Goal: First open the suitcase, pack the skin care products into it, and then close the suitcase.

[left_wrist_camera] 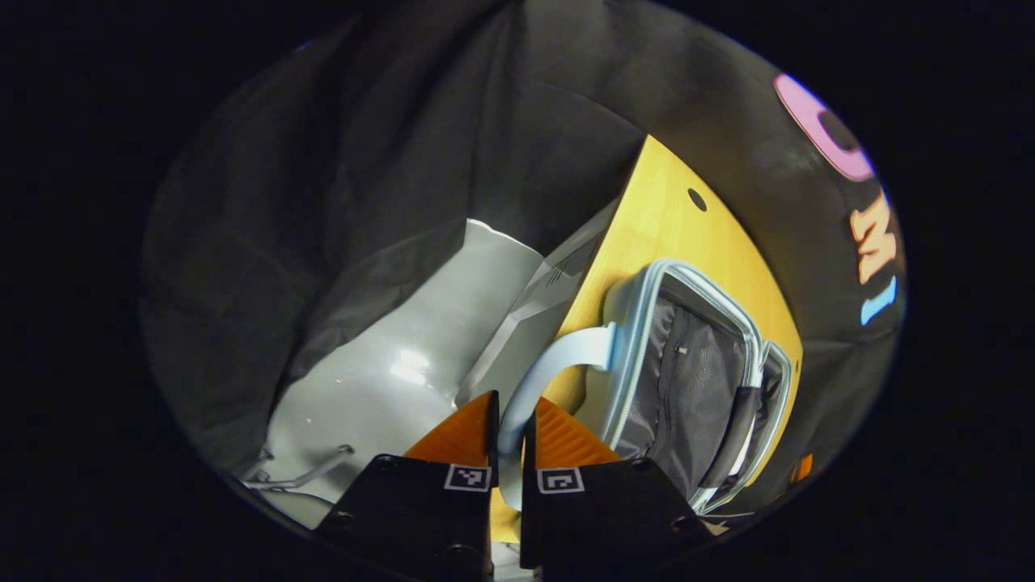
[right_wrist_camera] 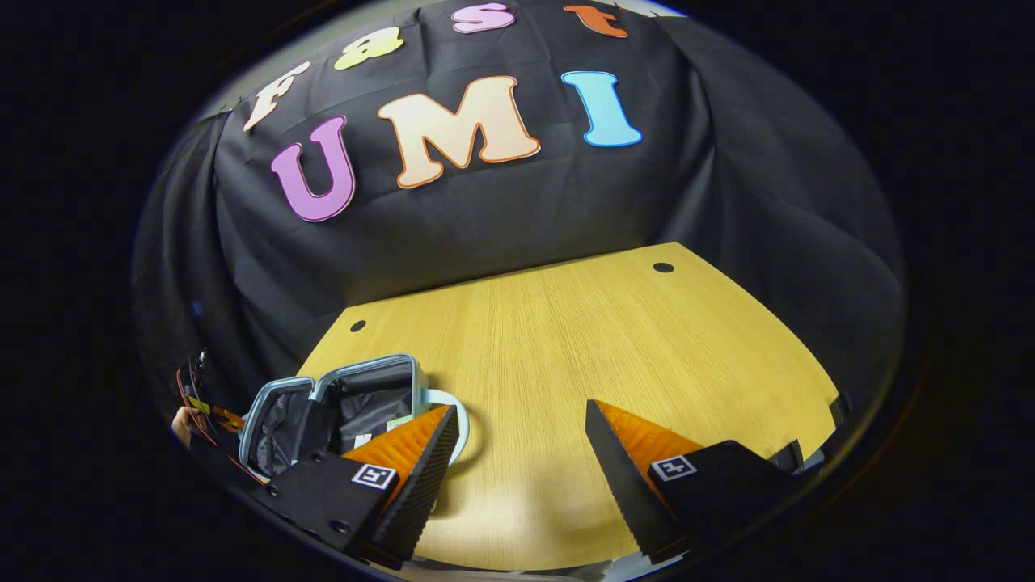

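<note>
The suitcase (left_wrist_camera: 687,380) is lying open on the wooden table (right_wrist_camera: 566,347), near one corner of it, with both shells spread and the dark fabric lining exposed. In the left gripper view its pale blue handle (left_wrist_camera: 558,356) is being held by the left gripper (left_wrist_camera: 509,440), whose fingers are nearly closed with the curved strap pinched between them. In the right gripper view the right gripper (right_wrist_camera: 521,453) is being held wide apart over bare tabletop, gripping nothing. No skin care products can be made out on the table.

Risks, as judged from here:
- The case may be dragged or tipped off the table edge if the handle is pulled outward, since the case is already close to the edge.
- The smooth, rounded handle may slip between the fingers, as only a narrow band is being clamped.
- A shell may swing shut if the case is tilted.

Materials: the shell rim is a rigid, glossy light blue with rounded corners; the lining is soft, matt grey cloth with a zipped mesh pocket and a strap. The fingers are ribbed orange wedges on black bodies. The tabletop is a fine-grained veneer with small round holes.
</note>
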`<state>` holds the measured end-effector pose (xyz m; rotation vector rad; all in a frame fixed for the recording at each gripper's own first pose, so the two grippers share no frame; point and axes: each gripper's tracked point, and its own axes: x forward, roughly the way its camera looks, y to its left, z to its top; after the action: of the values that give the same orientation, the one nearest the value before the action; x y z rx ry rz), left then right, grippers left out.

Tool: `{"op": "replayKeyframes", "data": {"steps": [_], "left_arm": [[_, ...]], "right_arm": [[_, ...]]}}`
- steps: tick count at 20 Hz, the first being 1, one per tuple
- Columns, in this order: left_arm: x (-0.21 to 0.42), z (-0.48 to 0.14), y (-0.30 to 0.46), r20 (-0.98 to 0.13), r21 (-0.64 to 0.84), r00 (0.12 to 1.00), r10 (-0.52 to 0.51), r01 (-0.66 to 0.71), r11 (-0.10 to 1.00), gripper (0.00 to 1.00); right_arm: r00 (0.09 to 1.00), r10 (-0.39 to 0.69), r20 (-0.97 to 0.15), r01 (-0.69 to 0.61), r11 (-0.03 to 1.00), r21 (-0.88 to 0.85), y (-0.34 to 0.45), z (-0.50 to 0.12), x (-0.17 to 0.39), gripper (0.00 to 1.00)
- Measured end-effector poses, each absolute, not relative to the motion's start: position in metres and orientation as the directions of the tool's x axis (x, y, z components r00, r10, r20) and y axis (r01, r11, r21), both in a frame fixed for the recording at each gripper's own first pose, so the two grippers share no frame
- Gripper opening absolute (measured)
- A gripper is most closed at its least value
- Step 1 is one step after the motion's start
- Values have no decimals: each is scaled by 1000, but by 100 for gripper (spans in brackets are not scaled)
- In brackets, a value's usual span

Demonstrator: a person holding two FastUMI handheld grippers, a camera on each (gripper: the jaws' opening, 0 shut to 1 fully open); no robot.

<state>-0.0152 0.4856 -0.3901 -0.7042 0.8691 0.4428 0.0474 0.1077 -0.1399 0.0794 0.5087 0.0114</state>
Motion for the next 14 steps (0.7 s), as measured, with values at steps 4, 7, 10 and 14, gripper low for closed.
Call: {"op": "replayKeyframes", "data": {"steps": [4,7,10,14], "left_arm": [[-13,-372,480,-809,-324,576,119,-605,727,6],[-9,-337,471,-752,-408,651,104,-583,703,4],[-2,-294,457,-677,-508,731,83,-545,667,4],[3,-230,429,-570,-574,820,57,-447,687,3]], "right_arm": [[868,46,-494,-1,996,91,109,-146,45,98],[867,48,-496,-7,996,86,105,-147,41,98],[863,64,-501,-18,995,95,103,-148,39,98],[861,88,-501,-44,994,100,101,-146,38,98]]}}
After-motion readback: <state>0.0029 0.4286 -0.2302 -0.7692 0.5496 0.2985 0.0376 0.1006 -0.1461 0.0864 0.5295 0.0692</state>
